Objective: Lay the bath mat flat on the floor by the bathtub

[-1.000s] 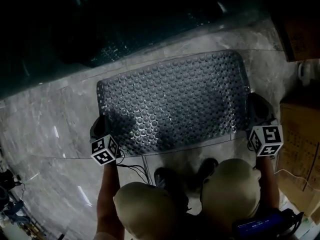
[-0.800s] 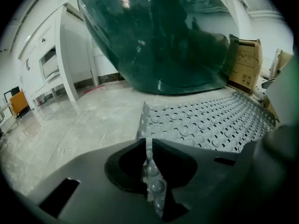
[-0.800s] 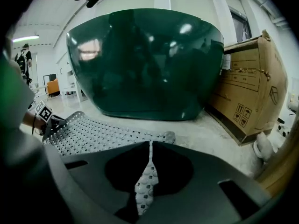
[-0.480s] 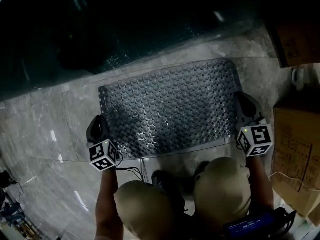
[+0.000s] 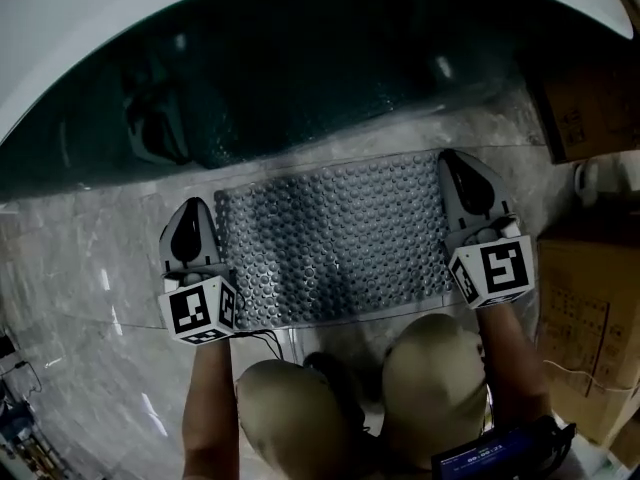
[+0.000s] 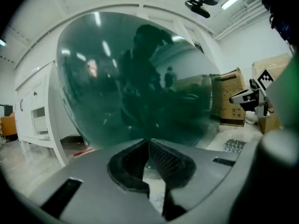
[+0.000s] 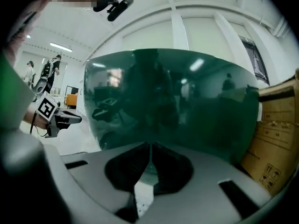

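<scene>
The grey studded bath mat point(image 5: 330, 238) lies spread flat on the marble floor point(image 5: 90, 268), right against the dark green bathtub point(image 5: 300, 68). My left gripper point(image 5: 192, 208) hovers just off the mat's left edge. My right gripper point(image 5: 452, 163) hangs over its right edge. Both point at the tub. The left gripper view shows the jaws point(image 6: 149, 143) meeting at the tips with nothing between them. The right gripper point(image 7: 150, 146) looks the same, shut and empty. A strip of the mat point(image 6: 233, 145) shows at the lower right of the left gripper view.
Cardboard boxes point(image 5: 590, 308) stand at the right, with another box point(image 5: 580, 108) nearer the tub and a white object point(image 5: 600, 173) between them. The person's knees point(image 5: 300, 408) crouch at the mat's near edge. The tub's white rim point(image 5: 120, 28) curves overhead.
Both grippers have come off the mat's near corners and moved forward and up along its sides. The mat stays flat. The view has tilted up toward the tub.
</scene>
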Available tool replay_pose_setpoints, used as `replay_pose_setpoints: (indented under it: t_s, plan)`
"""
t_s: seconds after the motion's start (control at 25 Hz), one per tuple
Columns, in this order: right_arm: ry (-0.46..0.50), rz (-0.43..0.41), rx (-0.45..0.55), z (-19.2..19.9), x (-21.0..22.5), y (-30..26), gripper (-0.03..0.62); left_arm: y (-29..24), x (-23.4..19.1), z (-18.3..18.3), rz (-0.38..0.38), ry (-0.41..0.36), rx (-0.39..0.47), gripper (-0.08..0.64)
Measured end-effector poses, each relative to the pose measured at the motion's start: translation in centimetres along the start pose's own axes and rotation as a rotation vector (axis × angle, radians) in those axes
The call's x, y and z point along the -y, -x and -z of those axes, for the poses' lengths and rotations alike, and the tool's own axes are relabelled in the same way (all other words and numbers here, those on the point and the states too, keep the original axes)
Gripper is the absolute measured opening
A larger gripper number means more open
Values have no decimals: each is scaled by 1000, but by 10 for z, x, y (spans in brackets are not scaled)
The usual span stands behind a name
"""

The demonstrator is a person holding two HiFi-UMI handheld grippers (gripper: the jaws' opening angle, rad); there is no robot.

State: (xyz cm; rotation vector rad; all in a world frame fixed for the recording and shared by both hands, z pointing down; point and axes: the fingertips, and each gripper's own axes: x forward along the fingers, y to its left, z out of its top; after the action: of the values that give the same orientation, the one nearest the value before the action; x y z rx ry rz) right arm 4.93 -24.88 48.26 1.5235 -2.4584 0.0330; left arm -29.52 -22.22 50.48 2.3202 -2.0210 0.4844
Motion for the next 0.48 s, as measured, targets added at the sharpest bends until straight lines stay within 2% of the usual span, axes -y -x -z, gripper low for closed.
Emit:
replay_pose_setpoints:
  t_s: [0.24, 0.4, 0.48]
  plan:
    - [87, -65, 101, -55, -30, -10, 32, -8, 18, -58, 18, 2, 74, 35]
    - [64, -62, 171, -73, -43, -9, 32, -4, 24, -80, 1, 13, 123, 35]
    - [56, -71, 177, -71, -51, -7, 32, -1, 29, -82, 1, -9, 141, 35]
